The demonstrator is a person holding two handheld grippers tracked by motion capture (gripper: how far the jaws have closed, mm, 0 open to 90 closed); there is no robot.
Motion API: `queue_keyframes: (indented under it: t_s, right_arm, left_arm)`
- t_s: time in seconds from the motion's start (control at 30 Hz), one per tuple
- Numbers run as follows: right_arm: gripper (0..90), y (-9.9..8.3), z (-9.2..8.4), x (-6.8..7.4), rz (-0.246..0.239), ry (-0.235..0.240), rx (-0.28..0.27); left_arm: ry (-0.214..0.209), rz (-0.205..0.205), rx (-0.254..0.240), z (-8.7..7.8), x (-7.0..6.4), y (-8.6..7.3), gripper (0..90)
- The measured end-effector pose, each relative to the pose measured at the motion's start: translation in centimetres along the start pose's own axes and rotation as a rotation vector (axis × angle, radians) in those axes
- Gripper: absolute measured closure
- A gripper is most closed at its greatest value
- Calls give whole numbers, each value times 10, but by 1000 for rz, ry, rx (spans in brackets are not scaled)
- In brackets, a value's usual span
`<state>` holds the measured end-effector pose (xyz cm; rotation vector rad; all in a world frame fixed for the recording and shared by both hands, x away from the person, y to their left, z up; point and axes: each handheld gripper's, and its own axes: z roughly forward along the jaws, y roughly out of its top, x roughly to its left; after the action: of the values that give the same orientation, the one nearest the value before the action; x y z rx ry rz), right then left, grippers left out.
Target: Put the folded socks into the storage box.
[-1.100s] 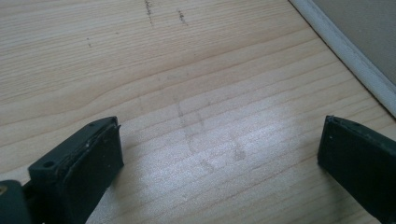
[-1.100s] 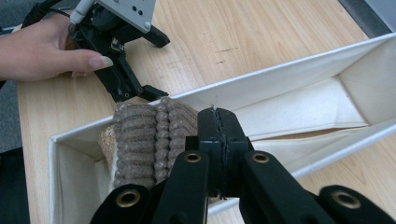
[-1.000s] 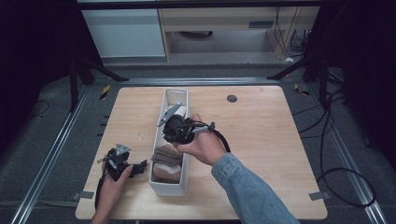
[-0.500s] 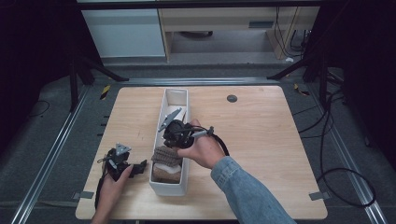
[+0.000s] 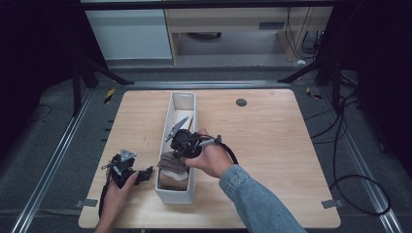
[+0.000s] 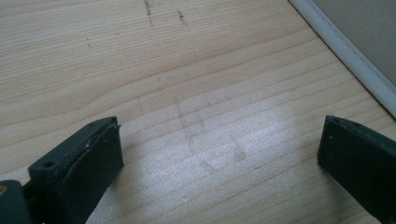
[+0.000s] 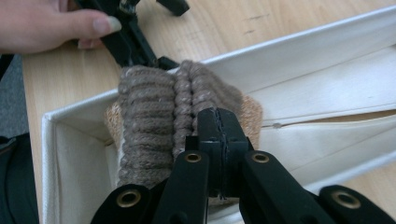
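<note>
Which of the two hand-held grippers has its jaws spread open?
The left gripper, resting on the table beside the white bin; its jaws stand wide apart, while the right gripper is shut.

You have nothing to read here: no lettering, label, brand, number or sign shows on anything in any view.
</note>
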<state>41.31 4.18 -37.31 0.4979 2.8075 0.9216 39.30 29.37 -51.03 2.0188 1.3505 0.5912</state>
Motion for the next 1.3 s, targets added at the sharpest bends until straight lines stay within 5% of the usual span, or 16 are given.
queue_keyframes:
  t_s: [1.3]
  right_arm:
    - [900,-29,17,32,-27,71,34]
  left_arm:
    - [0,-2,0,0,0,0,0]
